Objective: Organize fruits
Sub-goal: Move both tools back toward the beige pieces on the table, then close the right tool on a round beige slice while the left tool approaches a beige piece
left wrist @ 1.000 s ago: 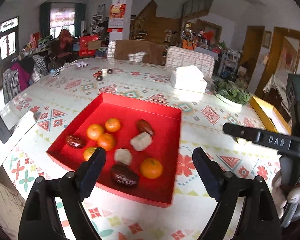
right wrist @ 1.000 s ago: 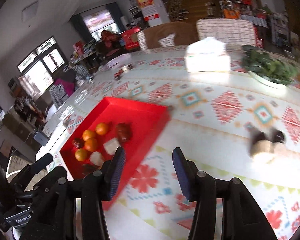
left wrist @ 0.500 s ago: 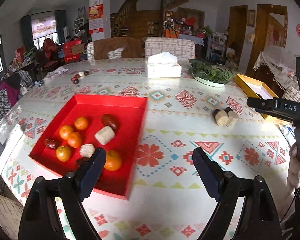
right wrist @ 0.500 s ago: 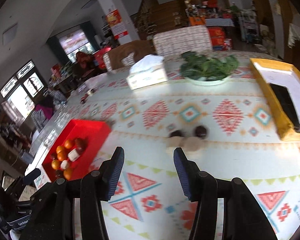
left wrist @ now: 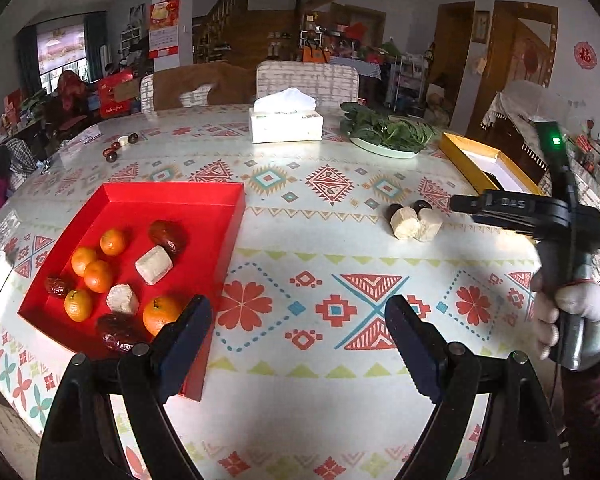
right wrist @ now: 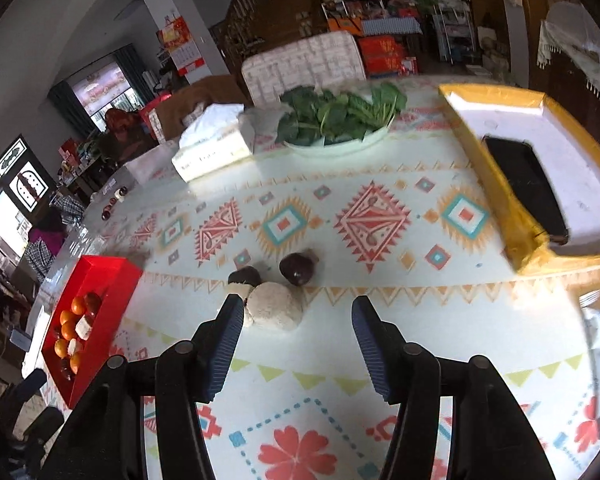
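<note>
A red tray [left wrist: 216,200] at the left of the patterned table holds several oranges [left wrist: 162,314], dark red dates [left wrist: 168,236] and pale beige chunks [left wrist: 154,265]. It also shows in the right wrist view [right wrist: 112,276]. To the right, two beige chunks [left wrist: 414,222] and two dark dates lie on the table. In the right wrist view a beige chunk [right wrist: 274,306] and a dark date [right wrist: 298,268] lie just beyond my open, empty right gripper [right wrist: 296,334]. My left gripper [left wrist: 298,340] is open and empty, near the tray's right front corner.
A tissue box [left wrist: 286,124], a plate of leafy greens [left wrist: 388,134] and a yellow box [right wrist: 512,196] holding a black phone stand at the back and right. Small dates lie at the far left [left wrist: 112,154]. Chairs stand behind the table.
Both grippers have swung right, away from the tray. The right gripper has closed in on the beige chunks and dates lying on the table. Both stay open.
</note>
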A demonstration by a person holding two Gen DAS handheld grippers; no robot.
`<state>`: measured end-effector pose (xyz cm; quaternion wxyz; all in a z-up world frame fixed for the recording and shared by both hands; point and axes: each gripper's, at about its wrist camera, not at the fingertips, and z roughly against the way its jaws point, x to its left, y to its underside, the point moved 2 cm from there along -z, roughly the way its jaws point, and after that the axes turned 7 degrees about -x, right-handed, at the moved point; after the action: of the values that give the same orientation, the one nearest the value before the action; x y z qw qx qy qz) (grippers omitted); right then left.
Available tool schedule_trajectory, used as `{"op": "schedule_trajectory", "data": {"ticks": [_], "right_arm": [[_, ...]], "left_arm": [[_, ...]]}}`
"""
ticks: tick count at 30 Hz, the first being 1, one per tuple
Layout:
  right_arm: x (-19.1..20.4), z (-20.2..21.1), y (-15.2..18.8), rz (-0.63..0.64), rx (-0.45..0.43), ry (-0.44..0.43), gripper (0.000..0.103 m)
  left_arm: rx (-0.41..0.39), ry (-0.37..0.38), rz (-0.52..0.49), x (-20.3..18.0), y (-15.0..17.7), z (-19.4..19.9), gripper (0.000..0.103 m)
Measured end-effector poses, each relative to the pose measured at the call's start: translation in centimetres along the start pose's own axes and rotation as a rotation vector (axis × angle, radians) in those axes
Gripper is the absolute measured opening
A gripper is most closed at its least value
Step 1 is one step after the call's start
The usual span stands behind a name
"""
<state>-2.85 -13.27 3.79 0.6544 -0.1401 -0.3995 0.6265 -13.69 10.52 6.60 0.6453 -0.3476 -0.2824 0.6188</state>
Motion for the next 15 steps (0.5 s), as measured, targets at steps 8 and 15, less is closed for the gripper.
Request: {"op": "schedule_trajectory", "data": {"ticks": [8,15], "right_arm": [[0.4,-3.7,0.4,-0.022,0.028,-0.028,0.061],[2.2,-3.5,1.0,-0.003,0.077,-0.257,0.063]], "left_arm": [[0.017,0.001,0.011,-0.1,0.0,-0.8,0.088],[0.033,0.006,0.012,-0.3,0.0,-1.6,0.088]]}}
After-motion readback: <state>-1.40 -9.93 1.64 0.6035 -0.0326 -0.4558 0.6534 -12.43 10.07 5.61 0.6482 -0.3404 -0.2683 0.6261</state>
